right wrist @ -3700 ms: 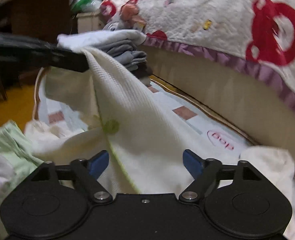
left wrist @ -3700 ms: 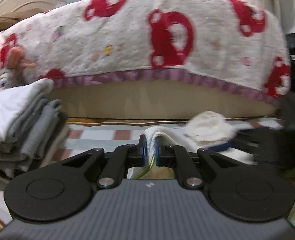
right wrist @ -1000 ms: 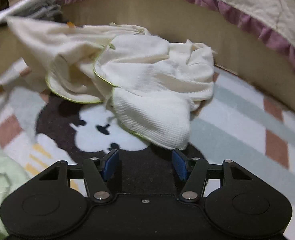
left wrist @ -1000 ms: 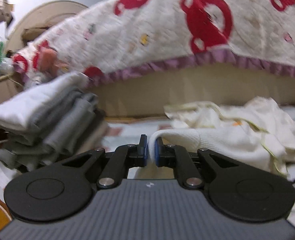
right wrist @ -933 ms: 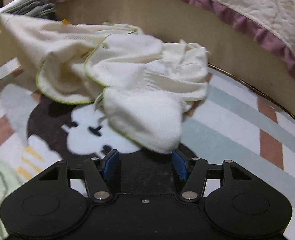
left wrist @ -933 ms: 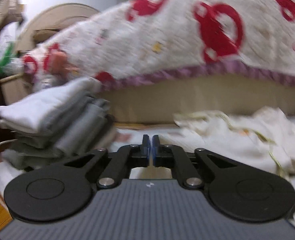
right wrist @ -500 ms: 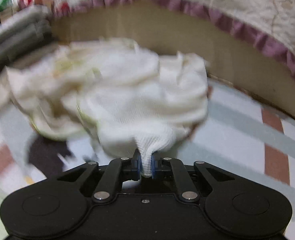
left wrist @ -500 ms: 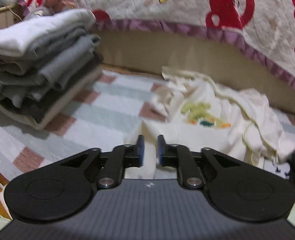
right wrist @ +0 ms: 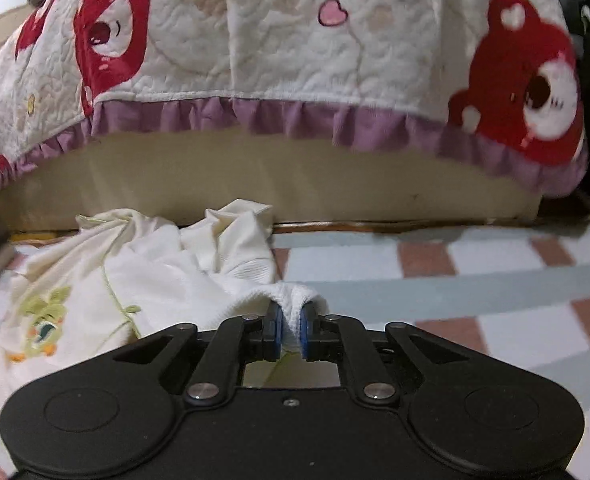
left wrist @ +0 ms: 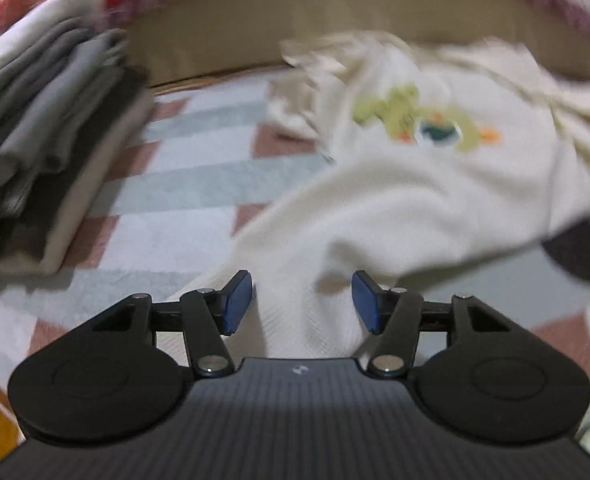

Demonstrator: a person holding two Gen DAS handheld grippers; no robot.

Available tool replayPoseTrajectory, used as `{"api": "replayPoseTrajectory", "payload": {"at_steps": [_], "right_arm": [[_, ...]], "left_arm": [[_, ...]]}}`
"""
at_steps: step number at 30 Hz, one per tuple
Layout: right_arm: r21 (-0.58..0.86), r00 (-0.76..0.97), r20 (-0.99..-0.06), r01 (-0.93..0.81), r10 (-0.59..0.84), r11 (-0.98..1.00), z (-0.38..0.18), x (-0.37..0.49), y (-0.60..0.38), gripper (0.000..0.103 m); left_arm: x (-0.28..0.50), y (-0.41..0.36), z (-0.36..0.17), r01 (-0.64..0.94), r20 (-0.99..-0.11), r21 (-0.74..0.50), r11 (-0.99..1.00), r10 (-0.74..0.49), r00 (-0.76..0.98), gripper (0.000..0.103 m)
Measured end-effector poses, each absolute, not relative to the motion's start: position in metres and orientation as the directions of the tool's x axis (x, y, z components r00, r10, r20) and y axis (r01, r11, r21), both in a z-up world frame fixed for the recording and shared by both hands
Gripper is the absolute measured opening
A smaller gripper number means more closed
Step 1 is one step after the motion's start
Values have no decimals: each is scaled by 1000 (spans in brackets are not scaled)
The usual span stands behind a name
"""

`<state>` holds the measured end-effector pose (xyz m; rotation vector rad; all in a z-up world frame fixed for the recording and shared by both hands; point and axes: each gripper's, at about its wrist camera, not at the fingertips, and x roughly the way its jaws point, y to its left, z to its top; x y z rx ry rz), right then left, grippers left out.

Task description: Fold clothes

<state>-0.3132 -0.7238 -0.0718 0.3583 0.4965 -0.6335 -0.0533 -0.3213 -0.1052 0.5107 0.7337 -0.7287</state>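
Note:
A cream garment (left wrist: 435,184) with a green and orange print lies crumpled on the checked blanket (left wrist: 183,184). My left gripper (left wrist: 301,300) is open, and a fold of the garment lies between its blue pads (left wrist: 237,300) without being pinched. My right gripper (right wrist: 291,330) is shut on a bunched edge of the same cream garment (right wrist: 143,280), which spreads out to the left of it.
A stack of folded grey and white clothes (left wrist: 43,136) stands at the left. A bed with a white quilt with red bears and purple frill (right wrist: 295,60) and a beige base (right wrist: 255,176) runs along the back. Checked blanket (right wrist: 475,280) extends right.
My left gripper let go of the garment and opened wide over it. My right gripper closed on the garment's edge and pulled it towards the right.

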Motion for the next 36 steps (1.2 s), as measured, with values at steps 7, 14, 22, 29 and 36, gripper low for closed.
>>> {"api": "replayPoseTrajectory", "payload": {"at_steps": [7,14,22,29,36], "right_arm": [[228,683,-581,659,-444,716,-89,-312,-735,23],[176,568,-699,726,-435,665,-90,-322,-710,52],[202,721,-675,384,-156,901,-78,-286,-641,73],[186,679,-727,341,-105,921,-94,-237,-612,74],[345,690,-723,403,-34,848,-93,-217,-624,19]], "left_arm": [[-57,-340,-119,786,-775,223,576,-384,501,61],[-33,-323,-108,662,-746,177,728,-340,573,23],[-23,-301,-84,619,-684,109,778,-393,615,6],[-26,-302,-62,621,-628,168,766,-402,666,5],[-27,-300,-42,608,-545,231,759,-416,727,5]]}}
